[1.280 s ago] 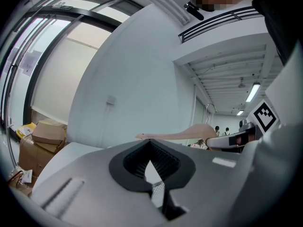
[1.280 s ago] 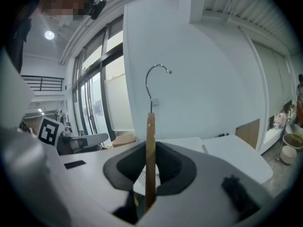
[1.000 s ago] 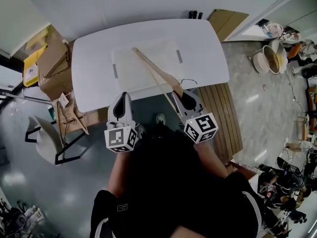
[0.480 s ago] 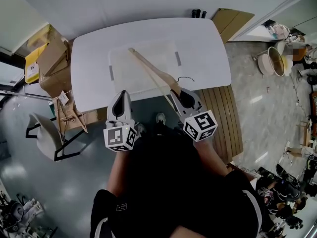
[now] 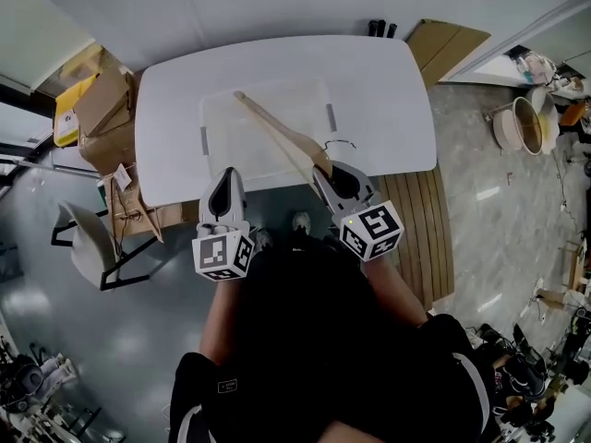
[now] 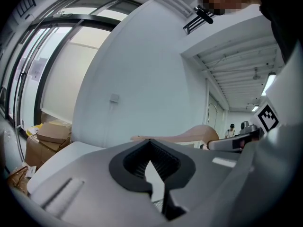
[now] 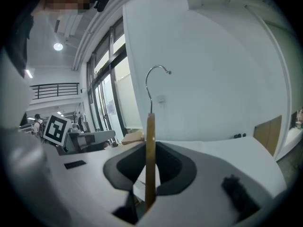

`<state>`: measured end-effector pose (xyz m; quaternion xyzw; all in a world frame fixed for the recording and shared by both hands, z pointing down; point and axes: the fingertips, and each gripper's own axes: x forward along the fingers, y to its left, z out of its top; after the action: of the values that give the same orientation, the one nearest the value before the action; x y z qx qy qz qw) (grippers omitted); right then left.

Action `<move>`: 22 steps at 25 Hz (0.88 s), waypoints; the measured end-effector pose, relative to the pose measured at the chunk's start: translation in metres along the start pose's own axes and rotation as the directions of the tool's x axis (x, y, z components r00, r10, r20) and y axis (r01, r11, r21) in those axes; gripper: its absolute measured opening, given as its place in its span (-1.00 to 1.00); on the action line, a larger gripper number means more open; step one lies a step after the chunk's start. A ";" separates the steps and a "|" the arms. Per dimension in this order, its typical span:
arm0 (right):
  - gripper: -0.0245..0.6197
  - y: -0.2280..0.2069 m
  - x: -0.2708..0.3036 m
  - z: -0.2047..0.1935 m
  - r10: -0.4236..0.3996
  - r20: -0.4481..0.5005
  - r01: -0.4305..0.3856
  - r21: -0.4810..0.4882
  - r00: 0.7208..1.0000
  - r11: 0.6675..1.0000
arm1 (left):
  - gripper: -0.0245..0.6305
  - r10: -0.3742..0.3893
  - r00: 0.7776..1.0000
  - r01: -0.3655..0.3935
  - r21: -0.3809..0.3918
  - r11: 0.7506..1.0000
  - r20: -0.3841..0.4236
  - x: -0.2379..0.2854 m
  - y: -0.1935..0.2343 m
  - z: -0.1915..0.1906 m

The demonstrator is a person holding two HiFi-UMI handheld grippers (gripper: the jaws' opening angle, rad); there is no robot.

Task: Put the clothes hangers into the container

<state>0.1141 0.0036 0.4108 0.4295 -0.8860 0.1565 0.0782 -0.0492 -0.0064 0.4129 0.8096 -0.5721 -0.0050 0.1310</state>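
Note:
A clear plastic container stands on the white table. A wooden hanger slants over it, its far tip above the container's back left and its metal hook by the table's near edge. My right gripper is shut on the hanger's near end. In the right gripper view the wood stands upright between the jaws, with the hook above. My left gripper hovers off the table's front edge, shut and empty. The left gripper view also shows the hanger.
Cardboard boxes are stacked left of the table, and a chair stands below them. A slatted wooden platform lies on the floor to the right. A tub sits far right, and a board leans behind the table.
The head view has drifted a little. The right gripper still holds the hanger over the container, and the left gripper stays where it was.

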 end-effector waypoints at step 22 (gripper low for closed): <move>-0.73 -0.020 0.018 0.008 0.092 -0.019 -0.093 -0.033 0.996 0.995 | -0.92 0.070 0.997 -0.070 0.016 0.997 0.014 0.019 0.005 0.010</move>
<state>0.1182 -0.0241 0.4127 0.3854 -0.9066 0.1487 0.0858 -0.0486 -0.0278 0.4069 0.7902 -0.6009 -0.0013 0.1206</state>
